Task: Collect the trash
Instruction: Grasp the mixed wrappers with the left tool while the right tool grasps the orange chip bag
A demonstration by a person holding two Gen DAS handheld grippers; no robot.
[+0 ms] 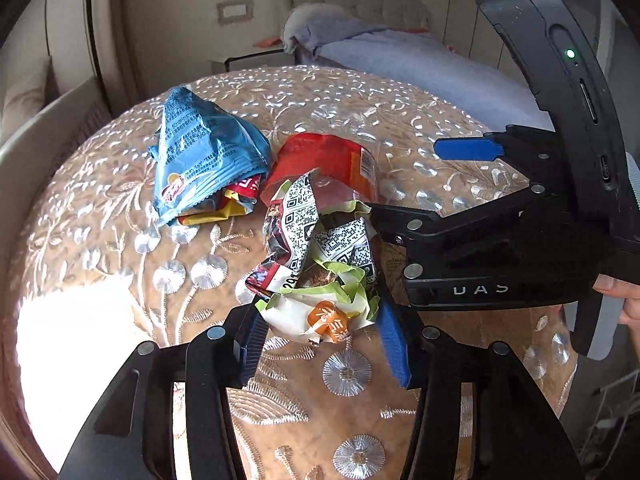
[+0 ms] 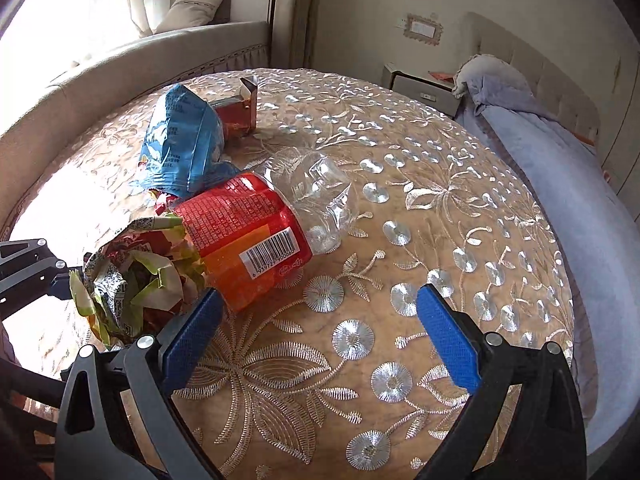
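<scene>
A crumpled green-and-white wrapper lies on the round embroidered table. My left gripper has its blue pads closed against the wrapper's near end. The wrapper also shows in the right wrist view. Behind it lies a clear plastic bottle with a red label, on its side. A blue snack bag lies left of the bottle. My right gripper is open and empty above the table, its left pad beside the wrapper; it shows in the left wrist view.
A small red box stands behind the blue bag. A curved beige sofa wraps the table's far side. A bed with a blue blanket lies to the right, with a nightstand beside it.
</scene>
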